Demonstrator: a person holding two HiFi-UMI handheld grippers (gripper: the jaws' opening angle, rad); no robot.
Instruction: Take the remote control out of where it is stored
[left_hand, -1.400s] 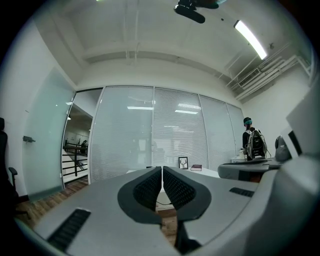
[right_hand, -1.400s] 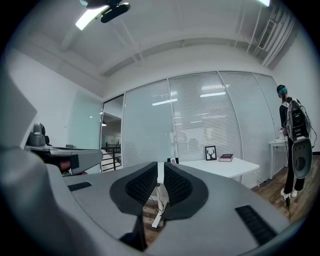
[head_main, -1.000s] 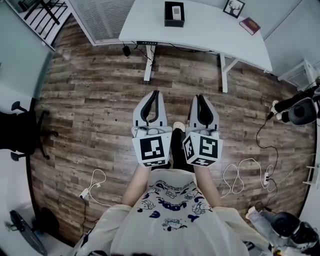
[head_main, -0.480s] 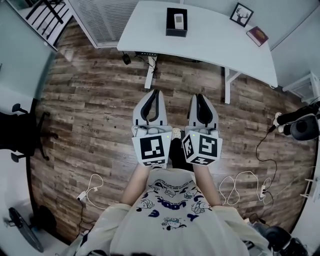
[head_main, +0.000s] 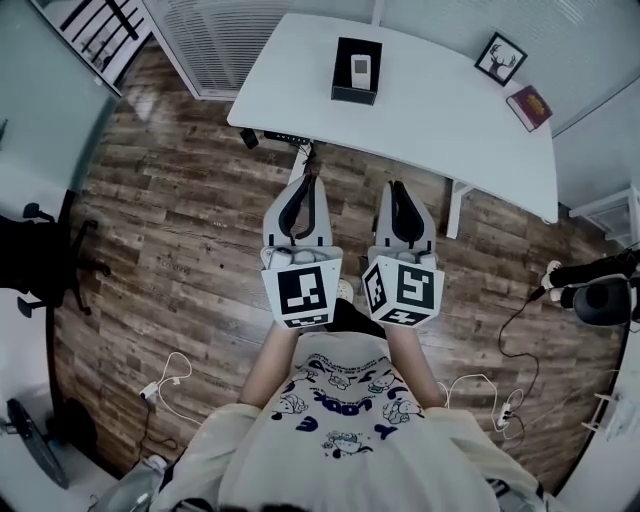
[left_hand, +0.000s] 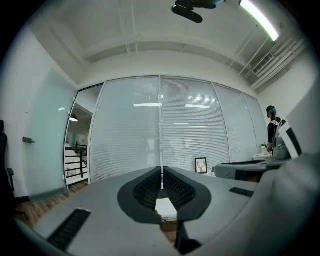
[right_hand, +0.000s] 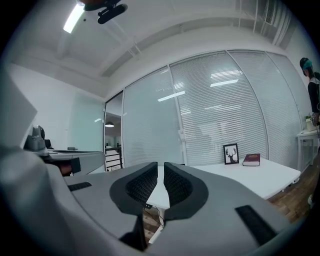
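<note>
Remote control (head_main: 359, 68): pale, slim, lying face-up inside an open-topped black box (head_main: 352, 97) that stands near the far edge of the white surface (head_main: 440, 130). It appears to be the box's only content, though the interior is too small in the head view to confirm. Judged as handled: light, rigid plastic, probably smooth and liable to slip. The best hold would be across its narrow sides near the middle, lifting straight up so it clears the box walls. The box itself looks light and may shift or lift with it if the fit is snug. Left claw (head_main: 311, 180): clenched, pads meeting, nothing between them. Right claw (head_main: 394, 186): pads drawn close together with only a slim gap, likewise empty. Both are held side by side over the wooden floor, well apart from the box. A framed picture (head_main: 501, 59) and a dark red book (head_main: 529, 107) lie toward the surface's right end, clear of the box.
</note>
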